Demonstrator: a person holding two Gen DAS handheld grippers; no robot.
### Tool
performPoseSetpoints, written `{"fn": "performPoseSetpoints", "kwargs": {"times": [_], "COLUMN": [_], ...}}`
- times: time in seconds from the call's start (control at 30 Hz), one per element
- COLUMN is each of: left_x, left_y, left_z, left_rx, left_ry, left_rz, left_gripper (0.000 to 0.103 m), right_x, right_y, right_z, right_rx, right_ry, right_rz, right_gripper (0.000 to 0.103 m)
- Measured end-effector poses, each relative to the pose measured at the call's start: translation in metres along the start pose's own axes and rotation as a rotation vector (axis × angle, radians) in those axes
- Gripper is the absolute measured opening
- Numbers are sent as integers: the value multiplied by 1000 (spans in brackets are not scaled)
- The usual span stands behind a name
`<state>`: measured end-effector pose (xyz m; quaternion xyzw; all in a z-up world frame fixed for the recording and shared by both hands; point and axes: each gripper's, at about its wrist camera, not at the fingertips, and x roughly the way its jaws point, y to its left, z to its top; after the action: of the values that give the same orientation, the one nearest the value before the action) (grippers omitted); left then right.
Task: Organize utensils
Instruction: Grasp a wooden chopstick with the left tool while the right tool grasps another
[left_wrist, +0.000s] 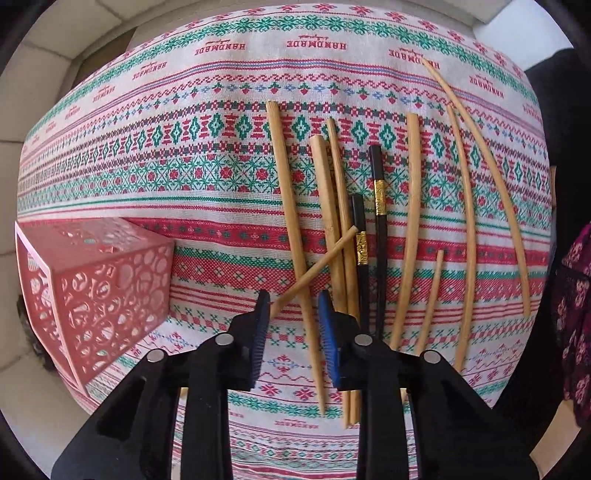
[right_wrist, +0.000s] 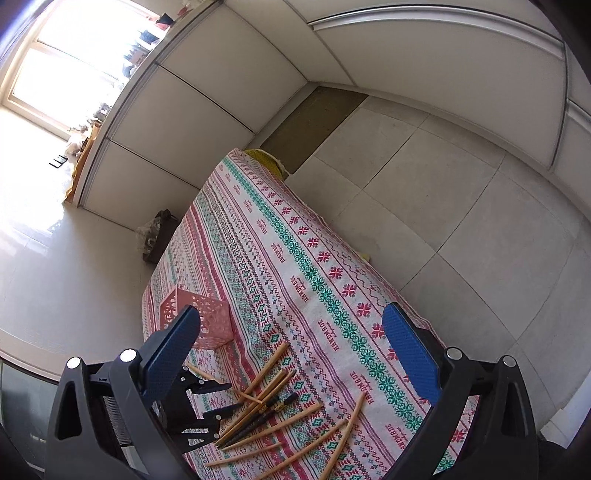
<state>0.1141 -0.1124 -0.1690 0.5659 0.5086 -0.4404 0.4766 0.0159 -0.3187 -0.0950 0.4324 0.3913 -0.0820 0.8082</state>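
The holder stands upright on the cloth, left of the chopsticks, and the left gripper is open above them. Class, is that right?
Not quite. The holder lies tipped on its side, as the left wrist view shows. It is left of the chopsticks on the cloth, and the left gripper is open above them.

My left gripper (left_wrist: 293, 308) is low with its 2 fingers part-open; my right gripper (right_wrist: 295, 354), raised higher, gapes wide.

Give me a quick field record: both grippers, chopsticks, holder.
left gripper: open, low over the chopsticks, a wooden one angled between its fingers, not clamped
right gripper: open wide, raised above the table, holding nothing
wooden chopsticks: scattered loose on the tablecloth
black chopsticks: two, among the wooden ones
pink holder: left of the pile, apart
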Motion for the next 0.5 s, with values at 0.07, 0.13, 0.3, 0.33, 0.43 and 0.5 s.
{"fn": "performPoseSetpoints", "kwargs": {"times": [0.07,0.13,0.3,0.33,0.43,0.5], "left_x": [6,22,31,31,29,26], "left_y": [5,3,23,24,21,17], "left_z": [12,13,7,5,-9,-20], "left_rx": [16,23,-62,-100,-251,-396], "left_ry": [0,4,-39,-53,-115,-181], "left_rz": [-2,-15,-44,-37,14,64], "left_gripper": [21,21,19,16,9,8], "right_x": [2,3,1,1,2,8], "right_y": [0,1,-3,-4,-8,-14], "right_z": [-1,-2,-2,-2,-6,-11], "right_rx": [-3,-7,-4,-6,-15,-21], "right_ry": [6,9,10,14,31,59], "right_rz": [-4,-9,-16,-19,-46,-83], "right_gripper": [96,96,96,96,96,96]}}
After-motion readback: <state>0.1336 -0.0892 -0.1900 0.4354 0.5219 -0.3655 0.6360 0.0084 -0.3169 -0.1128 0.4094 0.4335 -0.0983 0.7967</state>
